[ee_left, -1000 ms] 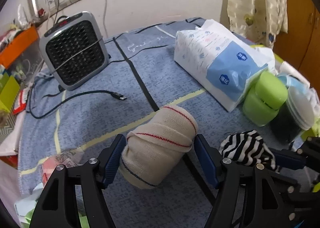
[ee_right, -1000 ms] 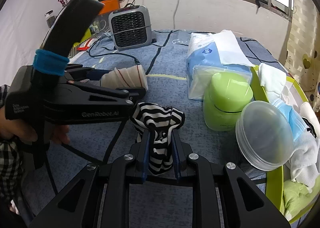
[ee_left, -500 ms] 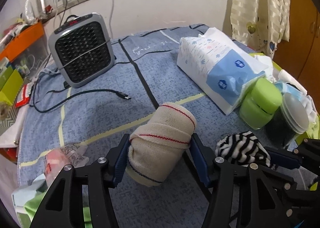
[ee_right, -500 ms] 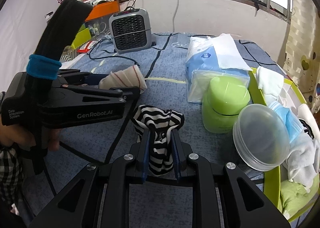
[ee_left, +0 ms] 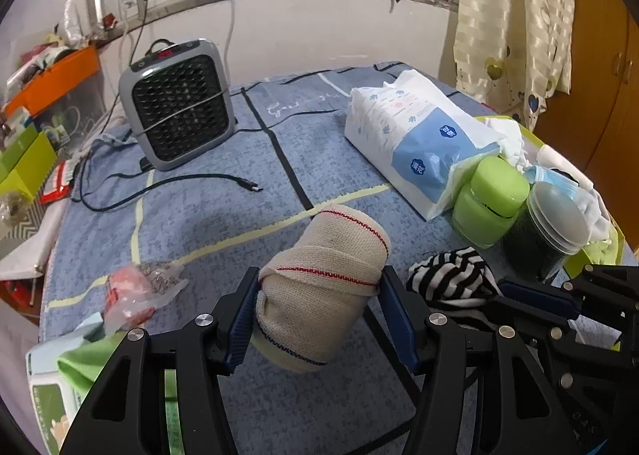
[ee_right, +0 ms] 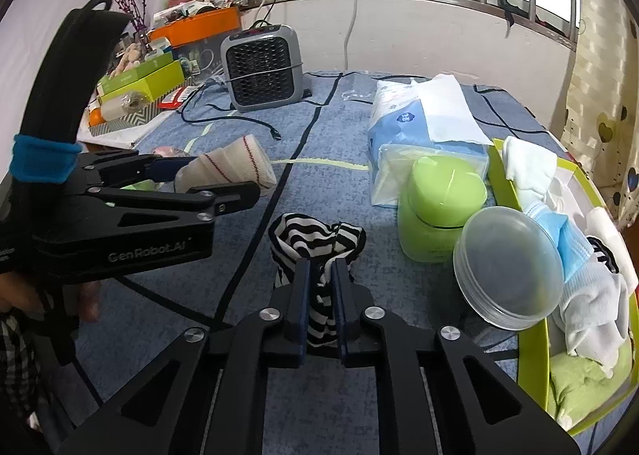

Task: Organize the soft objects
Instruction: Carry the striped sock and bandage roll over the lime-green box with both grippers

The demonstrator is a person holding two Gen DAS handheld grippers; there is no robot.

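Observation:
My left gripper [ee_left: 319, 295] is shut on a beige rolled bandage [ee_left: 323, 279] with red stitch lines and holds it above the blue mat; the bandage also shows in the right wrist view [ee_right: 227, 171]. My right gripper [ee_right: 319, 275] is shut on a black-and-white striped cloth [ee_right: 315, 243], which also shows in the left wrist view [ee_left: 451, 279] just right of the bandage. A yellow-green tray [ee_right: 535, 335] at the right holds white cloths, a blue mask and a green cloth.
A green jar [ee_right: 439, 207] and a clear-lidded jar [ee_right: 507, 271] stand between the striped cloth and the tray. A tissue pack [ee_left: 411, 139], a grey fan heater [ee_left: 179, 103], a black cable [ee_left: 167, 183] and a crumpled wrapper [ee_left: 135, 291] lie on the mat.
My left gripper closed on the bandage and lifted it off the mat. My right gripper kept its hold on the striped cloth and rose slightly.

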